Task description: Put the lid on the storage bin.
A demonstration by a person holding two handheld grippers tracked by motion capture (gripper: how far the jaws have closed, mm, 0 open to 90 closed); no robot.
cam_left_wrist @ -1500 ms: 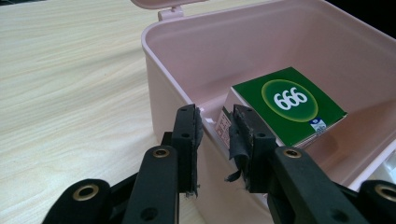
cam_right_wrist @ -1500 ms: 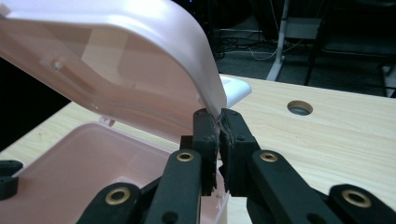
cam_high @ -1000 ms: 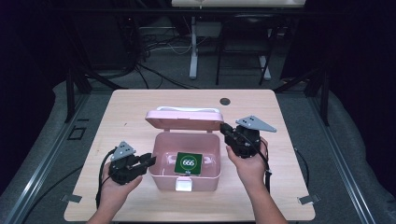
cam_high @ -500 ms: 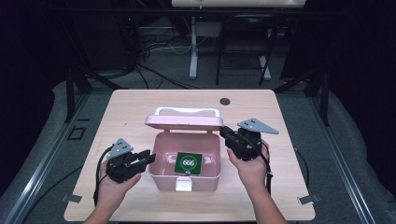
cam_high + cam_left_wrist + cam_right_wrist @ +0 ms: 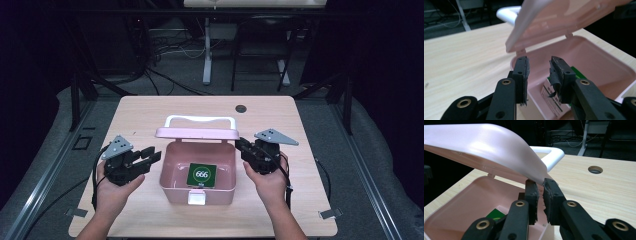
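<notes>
**Pink box half open, lid pinched at its corner**

A pink box [image 5: 198, 175] sits mid-table [image 5: 150, 110], a green card [image 5: 202, 174] lying inside. The right gripper [image 5: 539, 185] has its jaws nearly closed on the corner of the raised lid [image 5: 486, 147], whose white handle [image 5: 199, 120] points away. The left gripper [image 5: 538, 65] stands beside the box's left wall, jaws apart and holding nothing.

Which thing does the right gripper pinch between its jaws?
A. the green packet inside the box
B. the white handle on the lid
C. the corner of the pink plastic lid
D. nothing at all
C: in the right gripper view the right gripper has its jaws closed on the corner of the pink plastic lid, which stands half raised over the pink box.
</notes>
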